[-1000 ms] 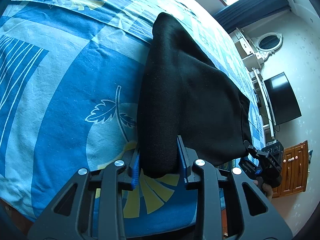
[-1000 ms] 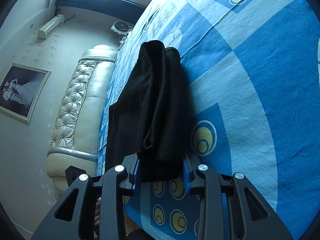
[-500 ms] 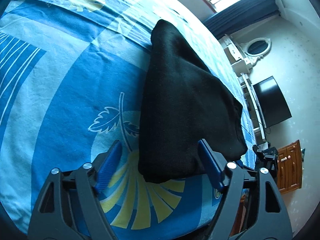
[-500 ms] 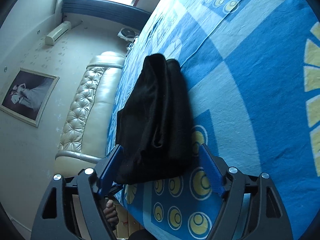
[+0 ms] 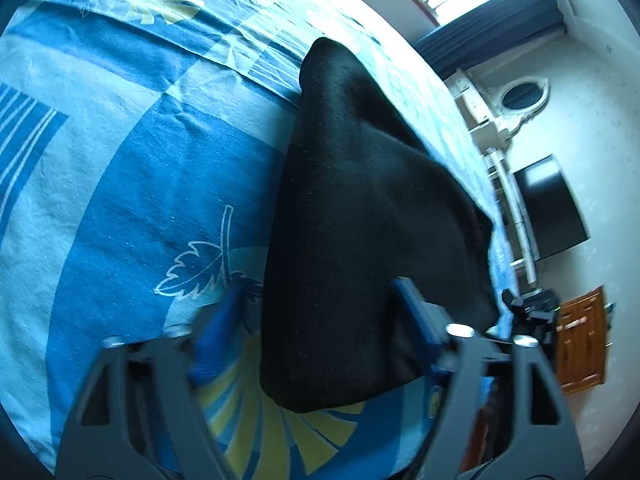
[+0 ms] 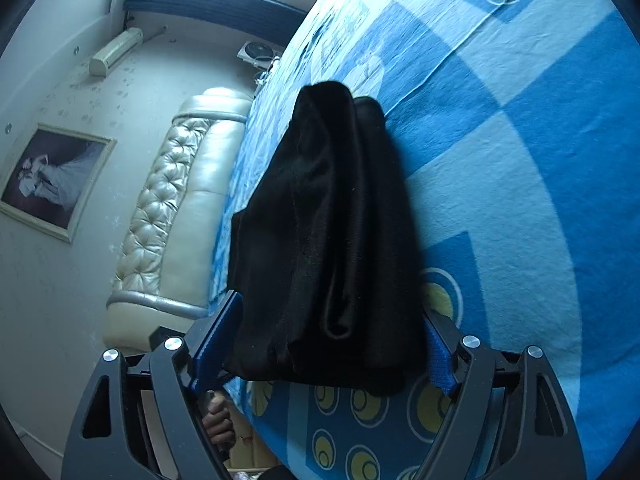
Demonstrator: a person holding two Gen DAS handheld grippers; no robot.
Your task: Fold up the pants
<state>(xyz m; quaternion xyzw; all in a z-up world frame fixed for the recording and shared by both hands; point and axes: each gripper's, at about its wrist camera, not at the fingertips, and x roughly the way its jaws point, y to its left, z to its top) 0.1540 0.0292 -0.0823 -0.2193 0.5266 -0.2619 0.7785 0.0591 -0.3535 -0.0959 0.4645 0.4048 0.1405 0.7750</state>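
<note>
The folded black pants lie on the blue patterned bed sheet, a long dark bundle that runs away from me. My left gripper straddles the near left corner. Its jaws are closing with the cloth between the blue pads, which do not visibly press on it. In the right wrist view the pants show their layered folded edges. My right gripper straddles the near right end, its jaws closing too, pads just outside the cloth. The right gripper's body also shows at the bed's edge in the left view.
A tufted cream headboard stands left of the bed, with a framed picture and an air conditioner on the wall. A dark TV and a wooden cabinet stand beyond the bed. A hand shows below the bed's edge.
Both grippers were shut on the pants' near end a second ago. They let go and spread wide, and now stand narrower around the cloth, which rests on the bed.
</note>
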